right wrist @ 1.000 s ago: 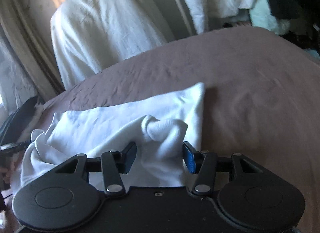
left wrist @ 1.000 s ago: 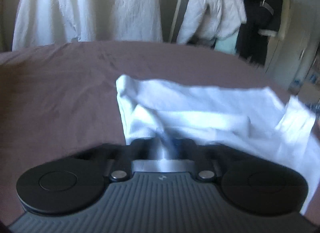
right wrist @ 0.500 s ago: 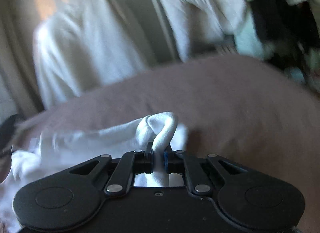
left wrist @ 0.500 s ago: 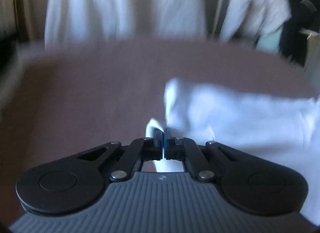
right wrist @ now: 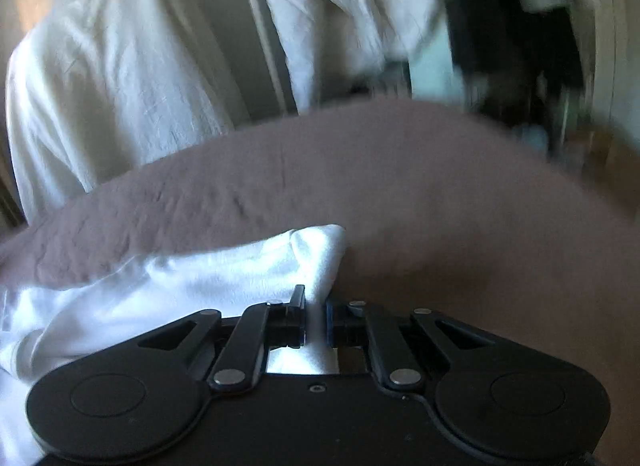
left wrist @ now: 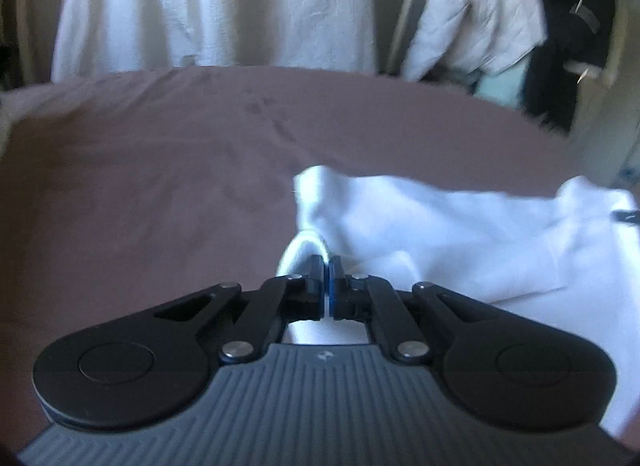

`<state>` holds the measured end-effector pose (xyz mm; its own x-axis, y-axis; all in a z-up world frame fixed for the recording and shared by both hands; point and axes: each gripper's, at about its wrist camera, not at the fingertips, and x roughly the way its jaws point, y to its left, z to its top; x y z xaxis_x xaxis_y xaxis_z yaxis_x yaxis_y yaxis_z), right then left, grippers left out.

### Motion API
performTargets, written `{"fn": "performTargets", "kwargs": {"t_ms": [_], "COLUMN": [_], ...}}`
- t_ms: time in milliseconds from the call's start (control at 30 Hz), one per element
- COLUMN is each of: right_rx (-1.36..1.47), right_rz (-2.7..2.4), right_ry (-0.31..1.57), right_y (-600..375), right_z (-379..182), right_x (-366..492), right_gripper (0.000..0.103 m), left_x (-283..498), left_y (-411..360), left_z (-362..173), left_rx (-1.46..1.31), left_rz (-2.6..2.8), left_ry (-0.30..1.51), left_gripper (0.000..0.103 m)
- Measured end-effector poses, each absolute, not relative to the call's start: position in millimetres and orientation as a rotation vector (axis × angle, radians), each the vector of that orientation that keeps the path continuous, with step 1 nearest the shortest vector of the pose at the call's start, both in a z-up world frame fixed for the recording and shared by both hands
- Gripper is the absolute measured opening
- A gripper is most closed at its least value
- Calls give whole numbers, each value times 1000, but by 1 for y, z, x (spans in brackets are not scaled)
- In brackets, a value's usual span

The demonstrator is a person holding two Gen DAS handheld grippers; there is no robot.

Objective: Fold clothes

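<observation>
left gripper (left wrist: 328,266): my fingers are pressed together on a thin fold of the white garment (left wrist: 460,234); a small loop of its edge curls up just over my left fingertip.
right gripper (right wrist: 316,306): my fingers are clamped on a bunched corner of the white garment (right wrist: 192,286); the cloth runs down between the pads and shows again behind them.
garment, left wrist view: it spreads from my fingers out to the right across the bed, rumpled, with a raised corner just ahead of my tips and another lifted corner at the far right edge.
garment, right wrist view: it stretches from my fingers out to the left, lying in soft creases, with its far corner peaked just above my tips.
bed cover (left wrist: 160,169): brownish, lightly wrinkled, under the garment and bare on the outer side of each gripper.
background: a white sheet (left wrist: 224,5) hangs beyond the bed's far edge; a pale quilted jacket (left wrist: 476,13) and dark clothes (left wrist: 568,37) hang to its right, blurred.
</observation>
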<state>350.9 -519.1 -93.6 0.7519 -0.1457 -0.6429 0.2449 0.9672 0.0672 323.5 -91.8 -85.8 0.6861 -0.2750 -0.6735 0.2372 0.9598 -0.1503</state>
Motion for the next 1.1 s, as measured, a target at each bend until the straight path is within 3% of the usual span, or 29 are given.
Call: {"fn": "performTargets", "kwargs": {"t_ms": [67, 233, 300, 333, 367, 533, 633, 700, 733, 833, 900, 967, 1000, 1033, 1067, 1100], "right_rx": [76, 159, 127, 116, 108, 109, -25, -134, -183, -384, -467, -534, -512, -460, -395, -308], "right_rz": [-205, -241, -245, -267, -295, -281, -135, 76, 182, 290, 280, 269, 281, 301, 326, 336], "right_ry": [834, 863, 866, 853, 834, 629, 569, 626, 672, 764, 779, 796, 804, 812, 816, 812], "right_y": [-514, -525, -524, -523, -523, -511, -490, -472, -463, -433, -422, -414, -415, -419, -422, -427], "right_z": [-113, -104, -102, -99, -95, -65, -51, -52, -56, -78, -93, -108, -111, -112, -110, -105], "right_x": [372, 377, 379, 377, 375, 356, 357, 366, 371, 387, 399, 411, 415, 418, 420, 421], "right_gripper": [11, 15, 25, 40, 49, 56, 71, 92, 95, 95, 95, 94, 92, 81, 50, 31], "left_x": [337, 324, 314, 308, 303, 281, 273, 274, 275, 290, 304, 319, 324, 329, 333, 337], "left_y": [-93, -83, -84, -87, -92, -124, -143, -164, -175, -203, -213, -219, -221, -223, -224, -225], "left_z": [-87, -64, -53, -49, -46, -37, -41, -50, -56, -67, -64, -59, -57, -56, -54, -51], "left_rx": [-79, -181, -164, -133, -104, 120, 256, 361, 417, 550, 526, 502, 499, 495, 492, 486], "left_rz": [-247, -327, -402, -439, -479, -633, -775, -825, -839, -747, -702, -650, -637, -623, -610, -573], "left_ry": [783, 648, 581, 572, 573, 605, 639, 703, 738, 772, 783, 806, 817, 828, 839, 832], "left_gripper": [2, 7, 22, 37, 42, 52, 54, 55, 55, 57, 48, 22, 14, 1, 0, 0]}}
